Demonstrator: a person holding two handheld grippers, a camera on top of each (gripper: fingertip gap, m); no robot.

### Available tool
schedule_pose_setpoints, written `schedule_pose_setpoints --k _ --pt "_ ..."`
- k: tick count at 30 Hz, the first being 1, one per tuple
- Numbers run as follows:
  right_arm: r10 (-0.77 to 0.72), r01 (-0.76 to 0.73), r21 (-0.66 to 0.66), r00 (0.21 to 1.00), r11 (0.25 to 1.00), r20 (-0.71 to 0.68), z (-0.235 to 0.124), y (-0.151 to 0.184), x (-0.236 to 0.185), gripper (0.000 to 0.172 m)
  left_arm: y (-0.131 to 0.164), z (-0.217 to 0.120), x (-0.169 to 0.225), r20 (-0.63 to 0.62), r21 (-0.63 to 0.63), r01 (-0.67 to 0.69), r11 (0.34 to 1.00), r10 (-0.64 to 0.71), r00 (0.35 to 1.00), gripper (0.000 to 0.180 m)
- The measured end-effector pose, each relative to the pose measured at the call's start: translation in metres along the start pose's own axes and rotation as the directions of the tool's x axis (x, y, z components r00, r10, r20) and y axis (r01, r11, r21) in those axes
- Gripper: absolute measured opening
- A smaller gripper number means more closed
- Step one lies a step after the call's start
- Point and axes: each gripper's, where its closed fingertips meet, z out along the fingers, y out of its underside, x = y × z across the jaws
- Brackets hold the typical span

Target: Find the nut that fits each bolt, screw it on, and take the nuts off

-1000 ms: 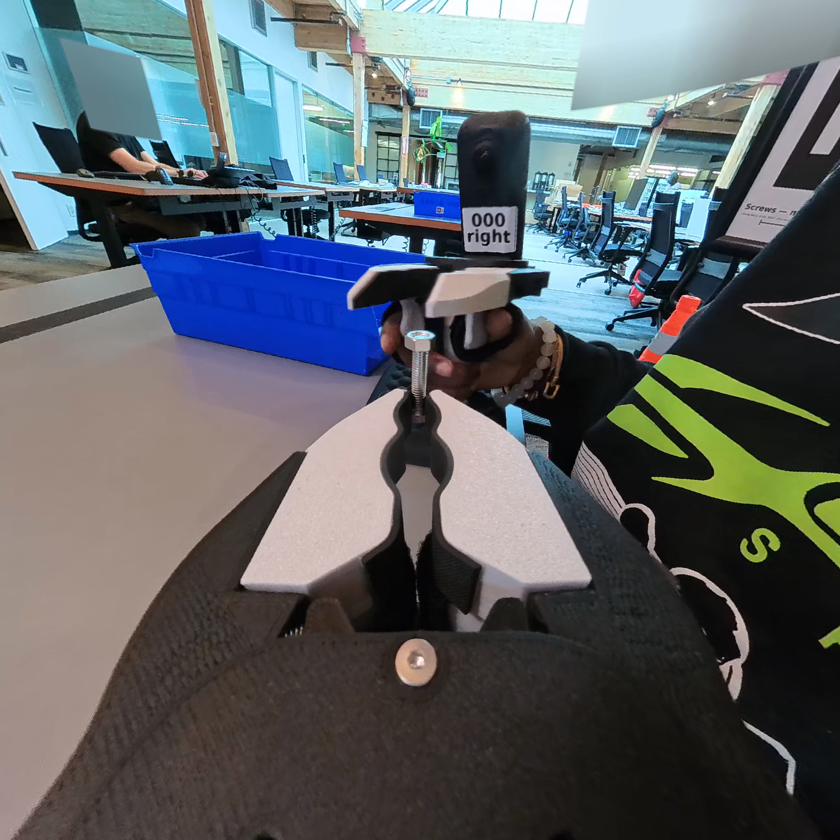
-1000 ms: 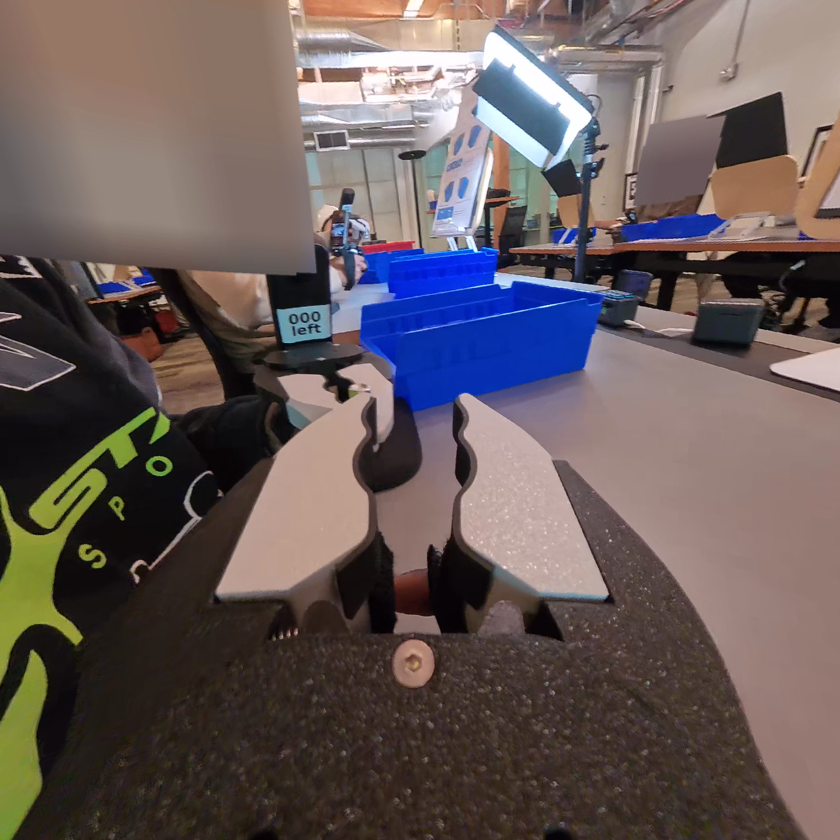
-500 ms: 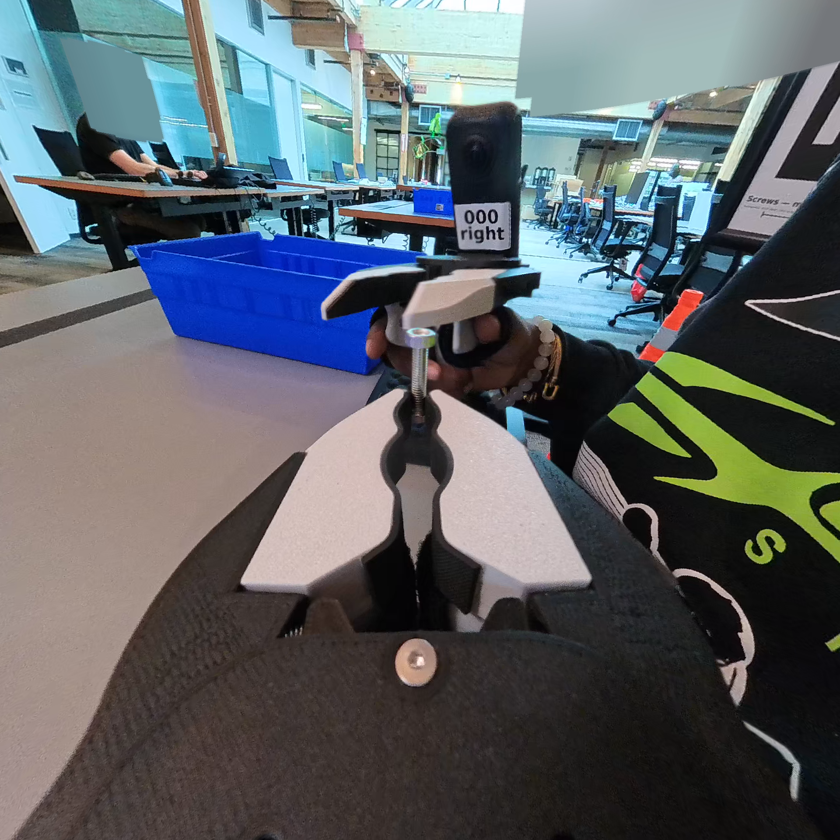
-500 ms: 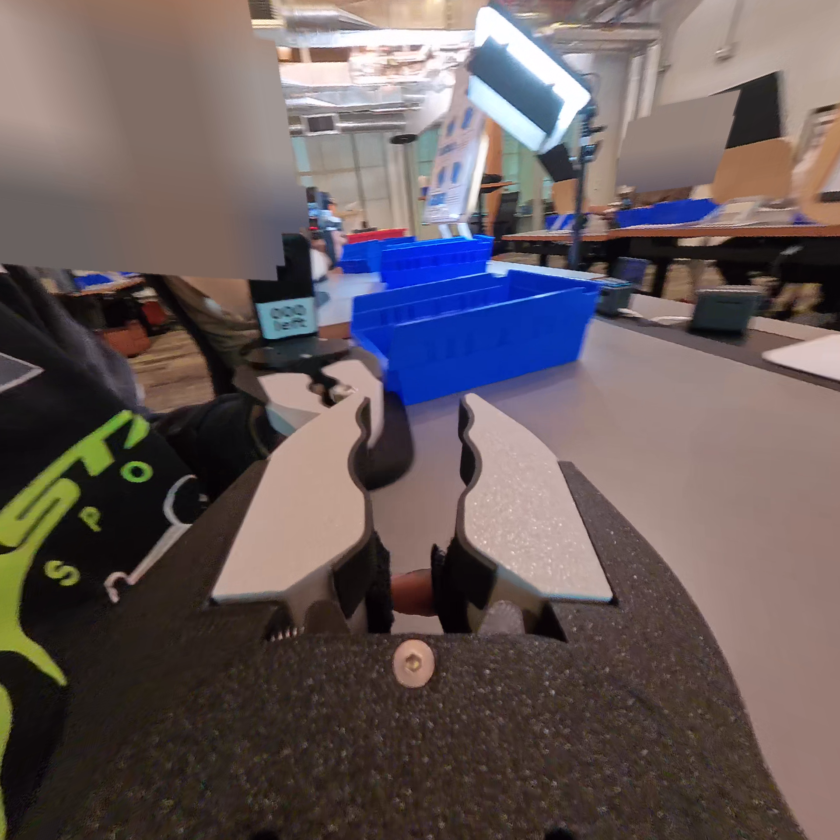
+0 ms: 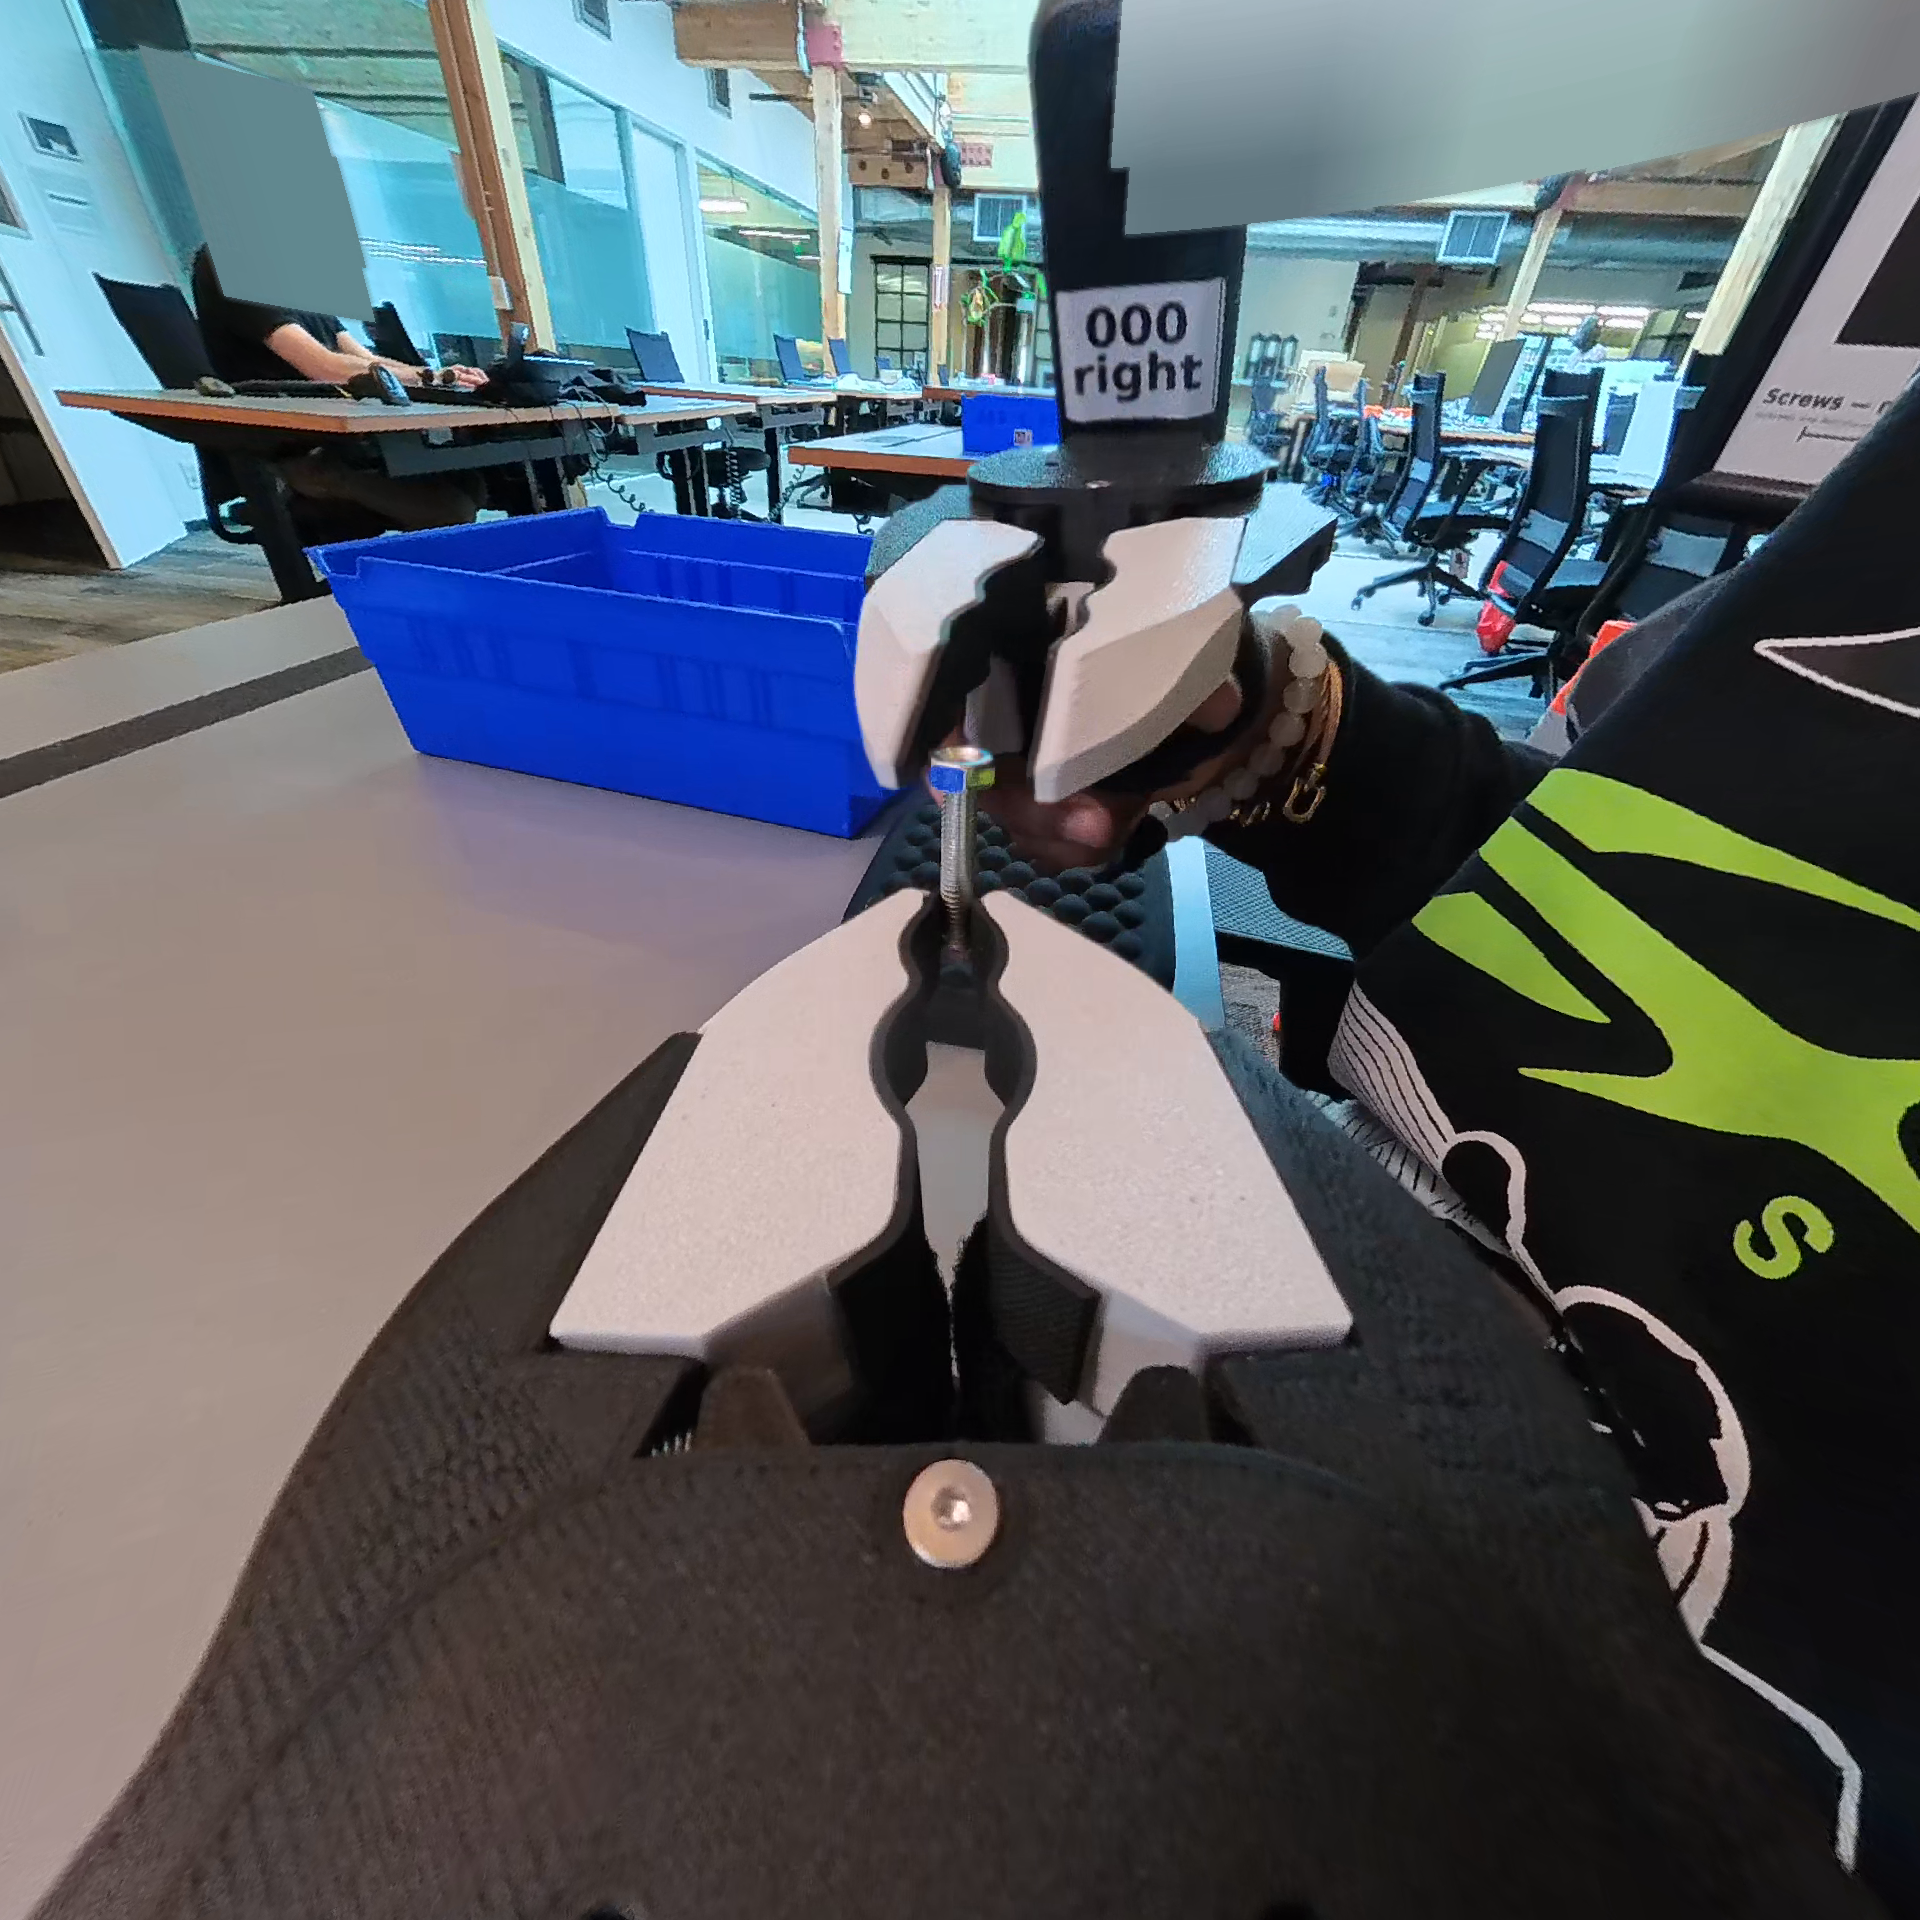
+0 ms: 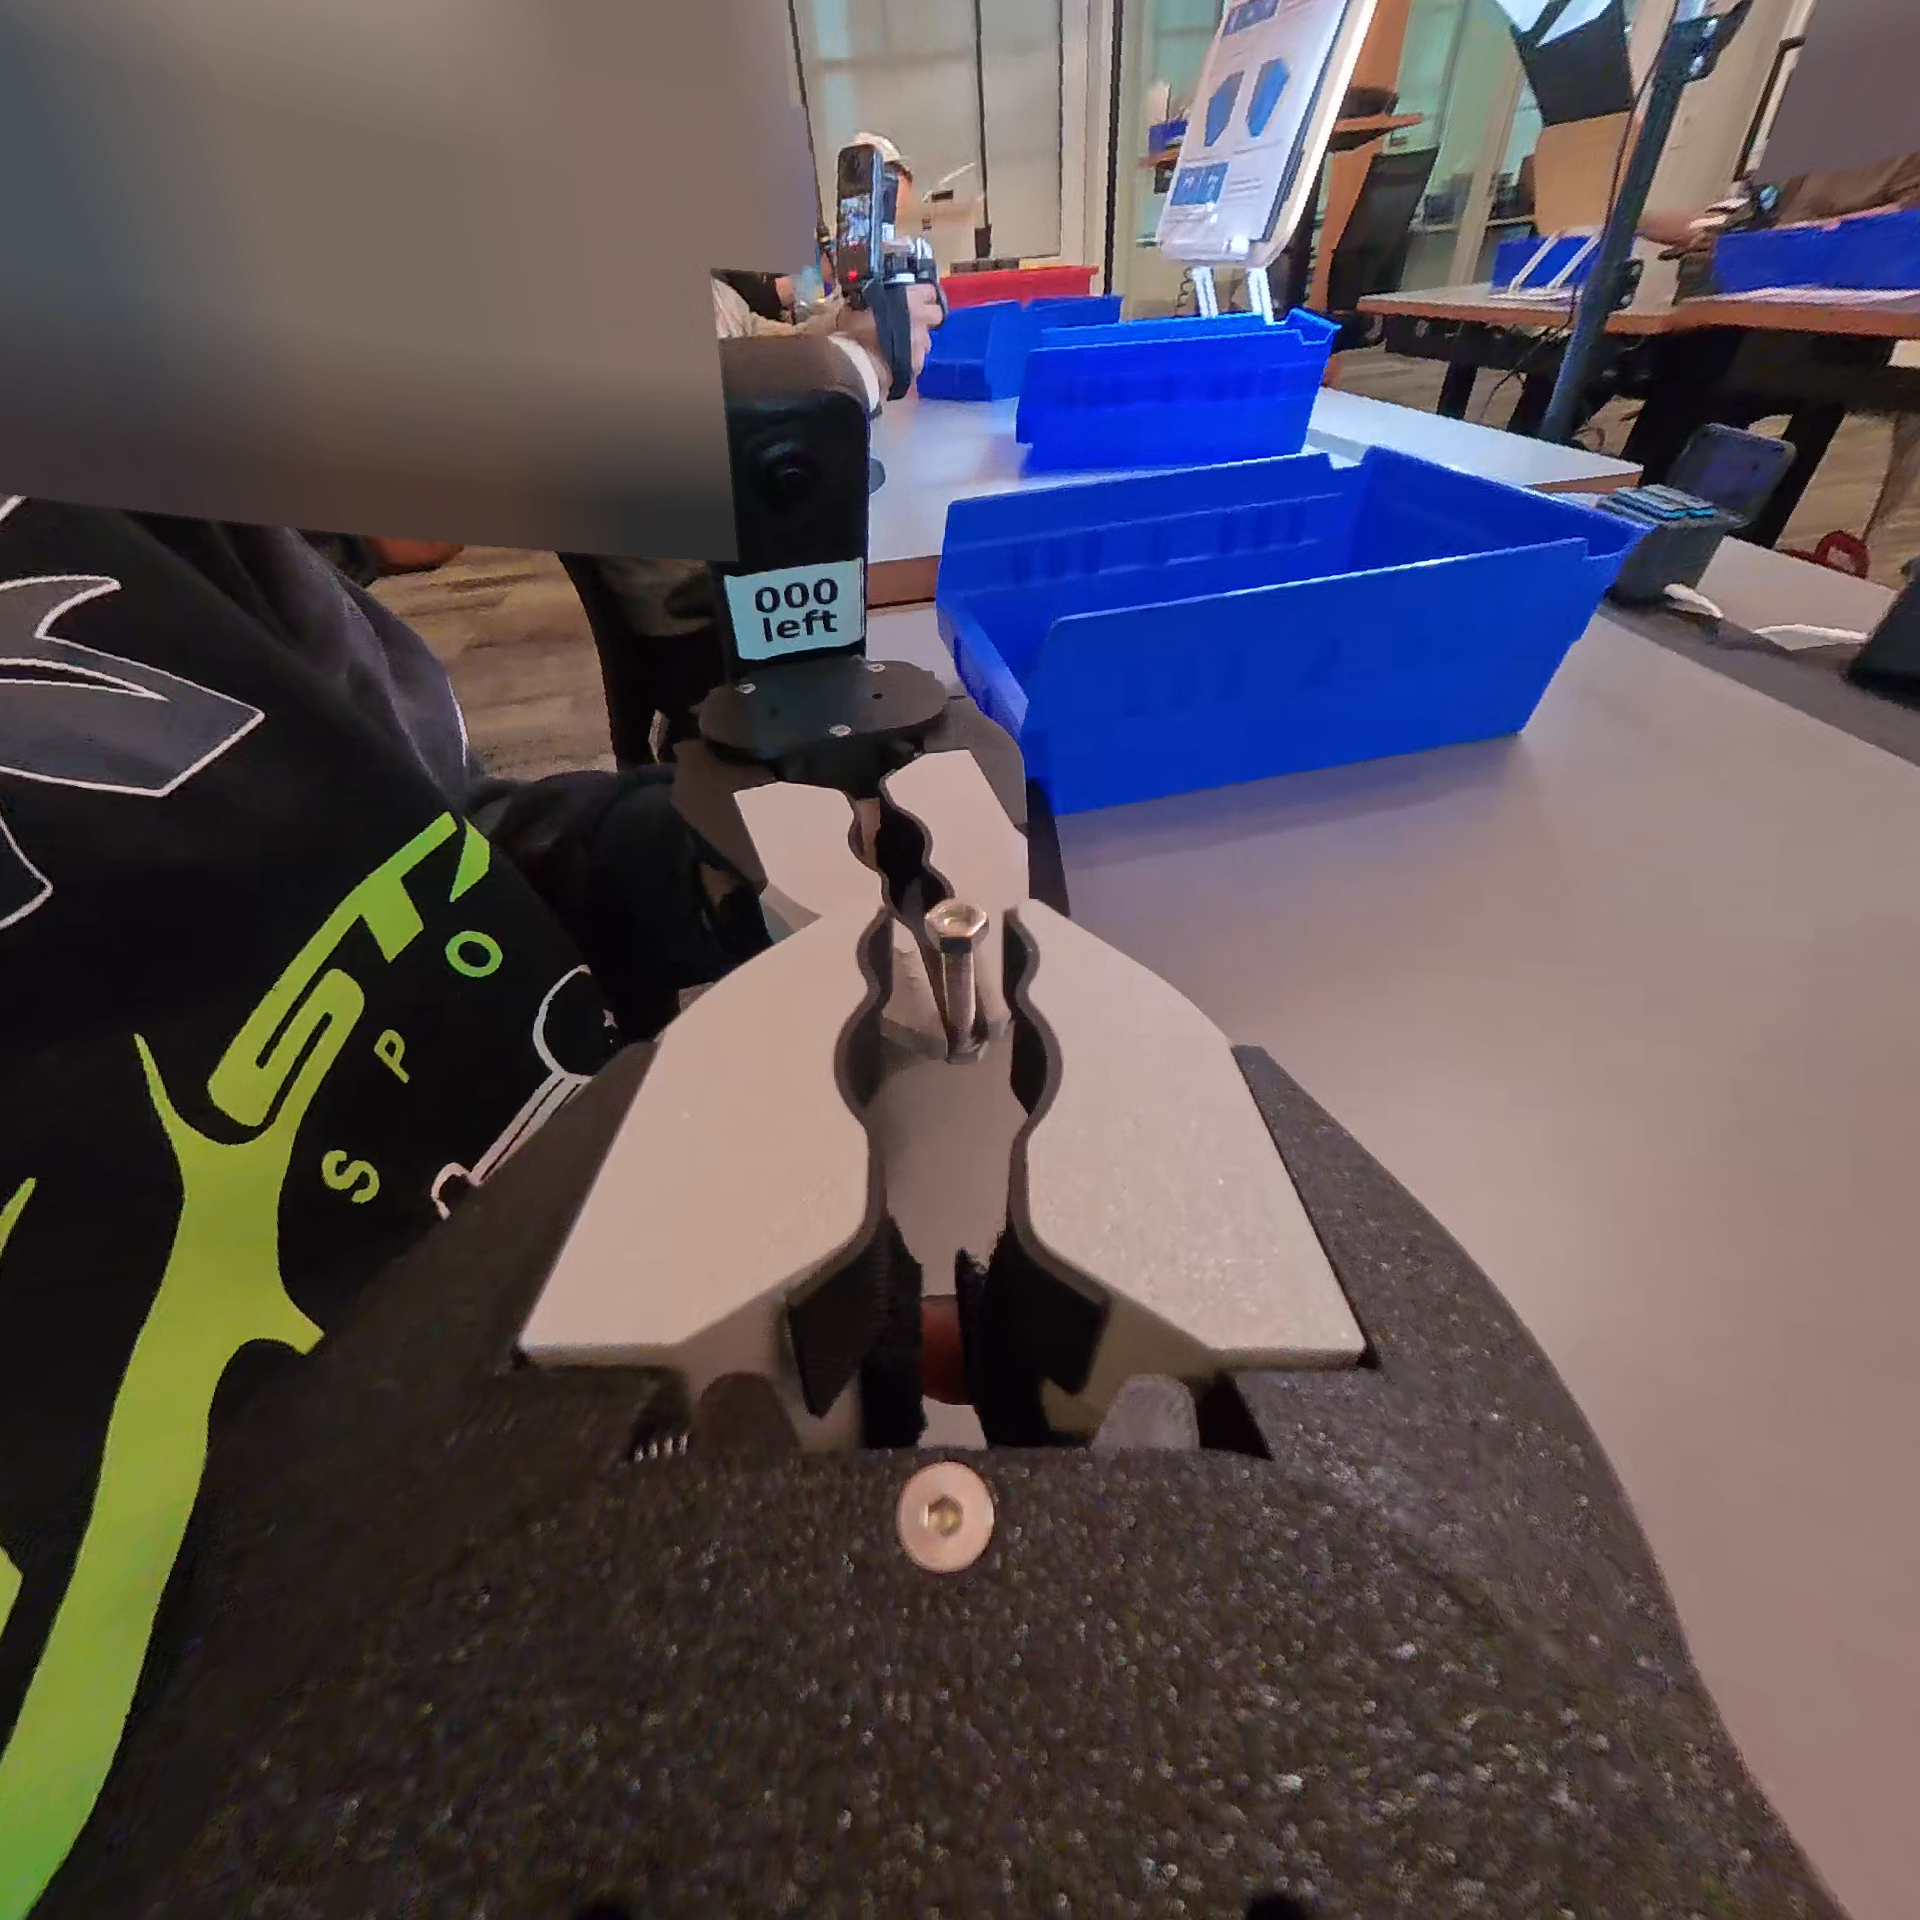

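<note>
Left wrist view showed my left gripper nearest to me, its jaws pinched tight on the low end of a silver bolt. That bolt stood straight up out of the tips, long way up and down, with its six-sided head on top. Just past the head was my right gripper, tipped down at it, so the right one was the one that could reach the top. Its two fingers stood on either side of the head with small gaps, jaws part open and not squeezing, as far as I could see. I saw no nut on the bolt. From my right wrist view the bolt rose between those fingers too. I think the right jaws needed to line up with that up-and-down bolt. Farther back a blue bin sat on the grey tabletop.
</note>
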Motion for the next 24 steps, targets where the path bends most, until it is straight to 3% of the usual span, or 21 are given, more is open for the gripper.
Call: schedule_pose_setpoints --k 5,9,11,14,19,21,24 --pt "-0.071 0.071 -0.021 0.997 0.997 0.007 -0.001 0.0 -0.001 0.011 0.0 0.0 0.003 -0.029 -0.005 0.0 1.0 0.0 1.0 0.005" --pt "-0.214 0.215 -0.001 0.973 0.977 0.085 -0.003 -0.002 -0.013 0.011 -0.002 -0.001 0.015 -0.173 -0.006 0.08 0.997 -0.08 0.982 0.005" --pt "-0.246 0.247 0.011 0.956 0.969 0.16 -0.005 -0.004 -0.023 0.011 -0.004 -0.004 0.027 -0.304 -0.032 0.15 0.988 -0.152 0.941 0.005" --pt "-0.296 0.287 0.074 0.915 0.955 0.273 -0.007 -0.012 -0.04 0.011 -0.014 -0.012 0.044 -0.495 -0.066 0.26 0.963 -0.258 0.83 0.006" --pt "-0.309 0.277 0.139 0.878 0.951 0.366 -0.005 -0.022 -0.05 0.011 -0.023 -0.018 0.054 -0.612 -0.082 0.343 0.936 -0.319 0.724 0.005" --pt "-0.297 0.263 0.142 0.886 0.954 0.356 -0.004 -0.022 -0.046 0.011 -0.023 -0.017 0.051 -0.602 -0.07 0.362 0.929 -0.329 0.727 0.005" --pt "-0.239 0.21 0.13 0.927 0.969 0.29 -0.003 -0.024 -0.031 0.017 -0.024 -0.013 0.035 -0.49 -0.005 0.34 0.94 -0.299 0.819 0.005"
